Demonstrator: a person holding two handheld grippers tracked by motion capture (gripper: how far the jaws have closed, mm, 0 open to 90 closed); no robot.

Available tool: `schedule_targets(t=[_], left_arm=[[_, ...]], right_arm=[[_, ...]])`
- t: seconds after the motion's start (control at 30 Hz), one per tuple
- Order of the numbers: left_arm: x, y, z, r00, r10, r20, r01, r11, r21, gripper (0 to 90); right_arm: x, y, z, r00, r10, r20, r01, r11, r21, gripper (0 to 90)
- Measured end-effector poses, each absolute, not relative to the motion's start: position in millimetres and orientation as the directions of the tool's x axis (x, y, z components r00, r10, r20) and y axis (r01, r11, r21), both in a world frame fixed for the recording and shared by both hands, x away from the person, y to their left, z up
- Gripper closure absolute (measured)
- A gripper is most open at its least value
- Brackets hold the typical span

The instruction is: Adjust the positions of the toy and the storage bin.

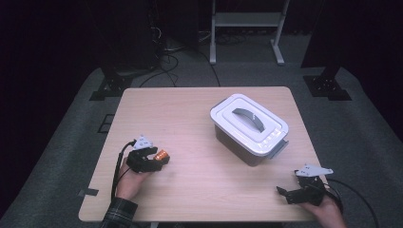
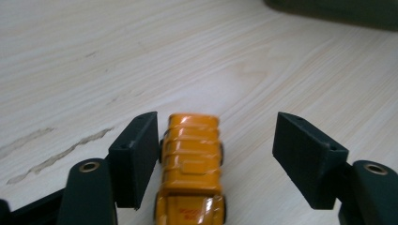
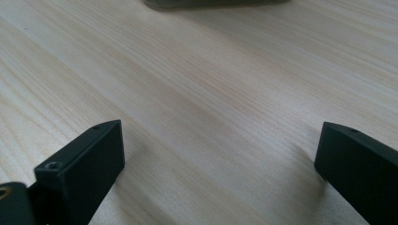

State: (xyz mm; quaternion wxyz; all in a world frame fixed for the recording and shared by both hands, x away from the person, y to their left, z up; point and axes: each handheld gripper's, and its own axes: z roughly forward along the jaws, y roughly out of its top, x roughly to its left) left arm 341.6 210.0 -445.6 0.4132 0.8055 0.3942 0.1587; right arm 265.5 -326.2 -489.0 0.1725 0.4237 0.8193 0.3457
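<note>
Small orange toy car [image 2: 190, 164] on worktop [image 1: 199, 180], at 9 o'clock from box [image 1: 249, 128]. Likely light, hard, shiny, slippery, rolls. Pinch flat sides. Left hand-held gripper [image 2: 216, 154] released around car; right hand-held gripper [image 3: 220, 168] released, empty.

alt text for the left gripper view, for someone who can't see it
A small orange toy car sits on a pale wooden table between the open black jaws of the left gripper, close beside one jaw with a clear gap to the other. A dark box edge crosses the top right corner.

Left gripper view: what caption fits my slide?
Orange toy car on the table between the open left gripper.
</note>
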Motion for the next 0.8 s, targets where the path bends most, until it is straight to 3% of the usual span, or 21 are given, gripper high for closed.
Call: schedule_targets(t=[0.43,0.5,0.8], left_arm=[[322.2,161.4,-449.5,0.720,0.691,-0.069,0.470,-0.413,0.780,9.0],[319.4,150.5,-454.1,0.740,0.669,-0.062,0.463,-0.441,0.769,1.5],[315.5,130.7,-471.2,0.781,0.624,-0.035,0.450,-0.523,0.724,0.0]], right_arm=[[265.6,-326.2,-488.9,-0.581,0.814,0.010,0.575,0.402,0.713,0.9],[265.6,-326.2,-489.0,-0.582,0.813,0.010,0.575,0.402,0.713,0.9],[265.7,-326.3,-488.9,-0.582,0.813,0.010,0.574,0.402,0.714,0.9]])
